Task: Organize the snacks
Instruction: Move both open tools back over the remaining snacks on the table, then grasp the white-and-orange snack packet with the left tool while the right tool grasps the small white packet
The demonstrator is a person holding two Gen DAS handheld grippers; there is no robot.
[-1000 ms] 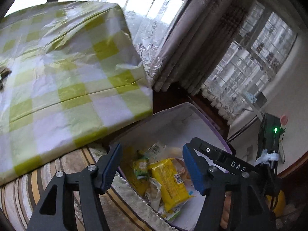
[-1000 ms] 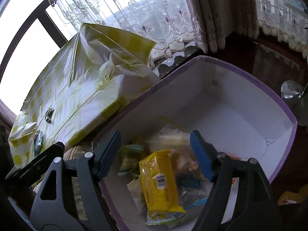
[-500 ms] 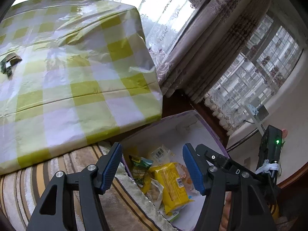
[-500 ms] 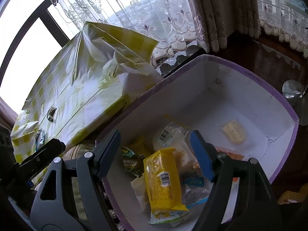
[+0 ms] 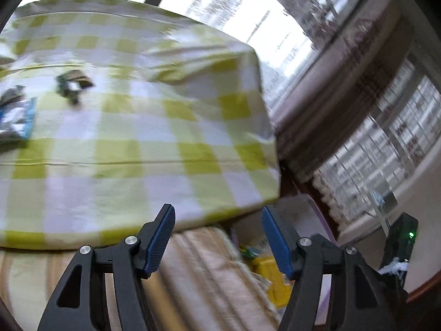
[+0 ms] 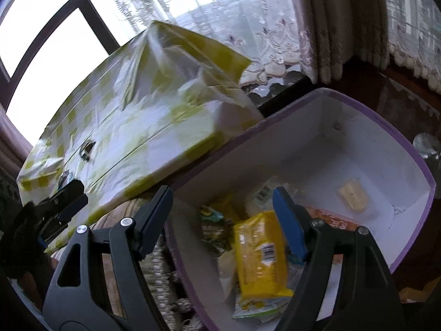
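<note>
Left claw (image 5: 217,237) gapes over checked tablecloth (image 5: 132,149) by curtains (image 5: 344,88)

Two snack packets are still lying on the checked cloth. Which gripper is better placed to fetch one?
Left, probably. The left gripper is open, empty and faces the checked cloth, where the packets lie. The right gripper hangs over the box.

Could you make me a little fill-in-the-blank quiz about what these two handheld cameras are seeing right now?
1. The snacks are being collected in a white box whose rim is coloured ____.
2. The cloth on the table is checked in white and ____.
3. The biggest packet in the box, the one with a barcode, is coloured ____.
4. Between the fingers of the left gripper and of the right gripper there is ____ held.

Missing words: purple; yellow-green; yellow; nothing
</note>
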